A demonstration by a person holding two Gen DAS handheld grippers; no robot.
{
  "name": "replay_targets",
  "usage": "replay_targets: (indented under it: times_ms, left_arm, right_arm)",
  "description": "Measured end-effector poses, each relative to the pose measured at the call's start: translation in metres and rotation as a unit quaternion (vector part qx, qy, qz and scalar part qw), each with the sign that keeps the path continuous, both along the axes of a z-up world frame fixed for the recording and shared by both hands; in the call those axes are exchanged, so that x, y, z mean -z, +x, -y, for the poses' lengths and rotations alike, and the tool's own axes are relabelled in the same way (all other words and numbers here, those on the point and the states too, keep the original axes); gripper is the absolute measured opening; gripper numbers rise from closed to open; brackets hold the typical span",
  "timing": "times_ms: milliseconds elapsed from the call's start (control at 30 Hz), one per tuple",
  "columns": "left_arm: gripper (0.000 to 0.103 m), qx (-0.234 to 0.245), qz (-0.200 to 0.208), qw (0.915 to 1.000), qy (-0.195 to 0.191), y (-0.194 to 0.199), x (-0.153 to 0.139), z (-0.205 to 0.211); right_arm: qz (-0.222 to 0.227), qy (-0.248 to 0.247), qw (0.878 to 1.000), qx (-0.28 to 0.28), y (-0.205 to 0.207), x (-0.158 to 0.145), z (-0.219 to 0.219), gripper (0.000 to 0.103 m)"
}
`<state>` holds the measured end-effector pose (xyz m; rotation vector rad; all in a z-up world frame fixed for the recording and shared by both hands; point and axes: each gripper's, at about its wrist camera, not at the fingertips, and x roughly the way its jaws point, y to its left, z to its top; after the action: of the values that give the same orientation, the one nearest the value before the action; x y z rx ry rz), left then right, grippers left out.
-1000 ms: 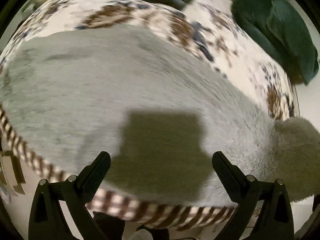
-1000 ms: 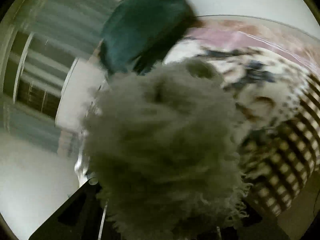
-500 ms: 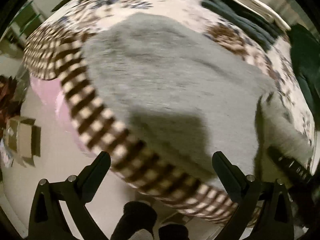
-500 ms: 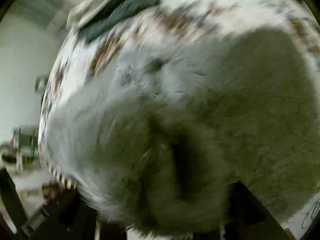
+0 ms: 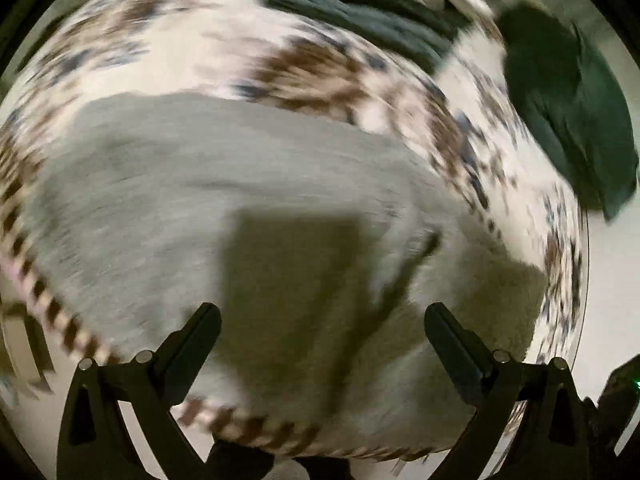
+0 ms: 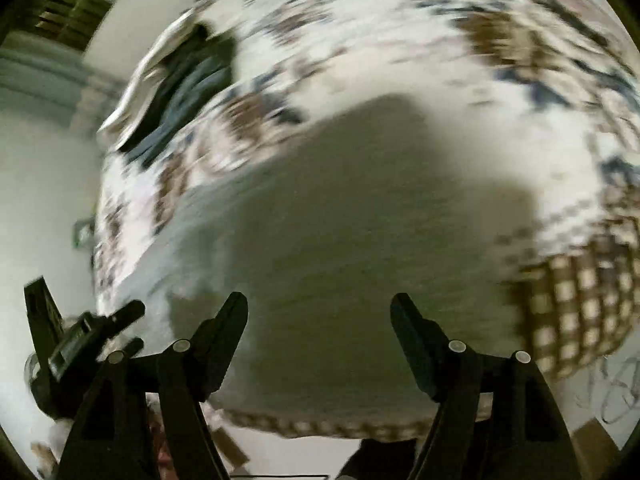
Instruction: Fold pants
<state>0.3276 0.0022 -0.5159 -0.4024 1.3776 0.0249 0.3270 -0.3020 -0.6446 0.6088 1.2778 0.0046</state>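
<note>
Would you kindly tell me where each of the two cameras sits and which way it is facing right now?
Left wrist: sits on the left gripper, looking down along its open jaws at the grey pants on the patterned bedspread; only its two fingers show.
Right wrist: sits on the right gripper, looking down at the pants; its open jaws show, with the left gripper at lower left.
Shared: both see the pants, the bedspread and the dark folded clothes.

A: Pants [image 5: 192, 184] plain light grey, fuzzy. Bedspread [image 5: 168, 52] white, brown and navy blotches.
B: Its edge [image 6: 580, 304] brown-white checks. Pillow [image 5: 576, 100] dark green. Grippers' fingers [image 6: 224, 340] black.
</note>
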Motion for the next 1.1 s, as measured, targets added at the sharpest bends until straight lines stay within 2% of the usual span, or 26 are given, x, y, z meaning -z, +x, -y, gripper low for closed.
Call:
replay_targets:
  times_ms: [100,133,167,200,233,333,467,533,567,600,700,767,833,867,900,933,967,1033,1100]
  left_arm:
    - [0.101,0.025,-0.001,0.9994,0.022,0.029,0.022,0.032]
    - [0.095,0.036,-0.001,0.9989,0.03,0.035,0.03,0.04]
    - [0.06,0.049,0.0,0.9983,0.032,0.042,0.039,0.047]
    - [0.006,0.061,-0.002,0.9978,0.024,0.047,0.048,0.051]
    - [0.008,0.064,-0.008,0.9976,0.024,0.051,0.053,0.05]
    - [0.008,0.037,0.008,0.9992,0.014,0.056,0.05,0.03]
    - [0.019,0.021,-0.008,0.9989,-0.042,0.048,0.038,0.013]
    - [0.034,0.014,0.001,0.9994,-0.033,0.036,0.021,0.004]
    - [0.055,0.008,0.004,0.9994,-0.033,0.027,0.011,-0.003]
    - [0.067,0.003,0.008,0.9993,-0.035,0.019,0.005,-0.008]
    - [0.067,-0.014,0.01,0.9983,-0.056,-0.019,-0.009,-0.017]
    - [0.067,-0.015,-0.012,0.9979,-0.061,-0.034,-0.003,-0.012]
    - [0.066,-0.004,-0.033,0.9966,-0.075,-0.043,0.012,0.0]
    - [0.061,0.0,-0.039,0.9964,-0.075,-0.047,0.02,0.008]
    - [0.034,0.009,-0.04,0.996,-0.08,-0.049,0.027,0.016]
    - [0.011,0.02,-0.038,0.9967,-0.069,-0.052,0.032,0.025]
    - [0.005,0.034,-0.037,0.9972,-0.056,-0.053,0.035,0.033]
    - [0.004,0.038,-0.011,0.9978,-0.054,-0.056,0.028,0.036]
    - [0.004,0.033,0.025,0.9976,-0.056,-0.058,0.004,0.031]
  right_arm:
    - [-0.009,-0.011,0.999,0.03,-0.006,0.003,0.029,0.076]
    - [-0.013,-0.018,0.999,0.034,-0.003,0.006,0.035,0.076]
    - [-0.014,-0.022,0.999,0.037,-0.003,0.008,0.039,0.076]
    - [-0.015,-0.024,0.999,0.039,-0.003,0.009,0.041,0.076]
    - [-0.018,-0.026,0.999,0.04,-0.005,0.011,0.044,0.076]
    - [-0.021,-0.019,0.999,0.041,-0.001,0.021,0.044,0.076]
    - [-0.03,-0.006,0.999,0.035,0.003,0.029,0.038,0.076]
    - [-0.031,0.004,0.999,0.024,0.003,0.027,0.031,0.076]
    - [-0.031,0.006,0.999,0.018,0.002,0.025,0.026,0.076]
    - [-0.03,0.009,0.999,0.013,0.002,0.023,0.022,0.076]
    - [-0.033,0.018,0.999,-0.006,0.002,0.02,0.008,0.076]
    - [-0.038,0.022,0.999,-0.016,0.003,0.022,-0.001,0.076]
    - [-0.045,0.017,0.999,-0.023,0.005,0.025,-0.006,0.076]
    - [-0.046,0.015,0.999,-0.024,0.006,0.026,-0.008,0.076]
    - [-0.049,0.011,0.998,-0.024,0.007,0.028,-0.009,0.076]
    - [-0.052,0.007,0.998,-0.023,0.008,0.03,-0.01,0.076]
    - [-0.053,0.005,0.998,-0.021,0.009,0.031,-0.009,0.076]
    - [-0.054,-0.003,0.998,-0.017,0.009,0.032,-0.008,0.076]
    - [-0.055,-0.005,0.998,-0.012,0.009,0.034,-0.004,0.076]
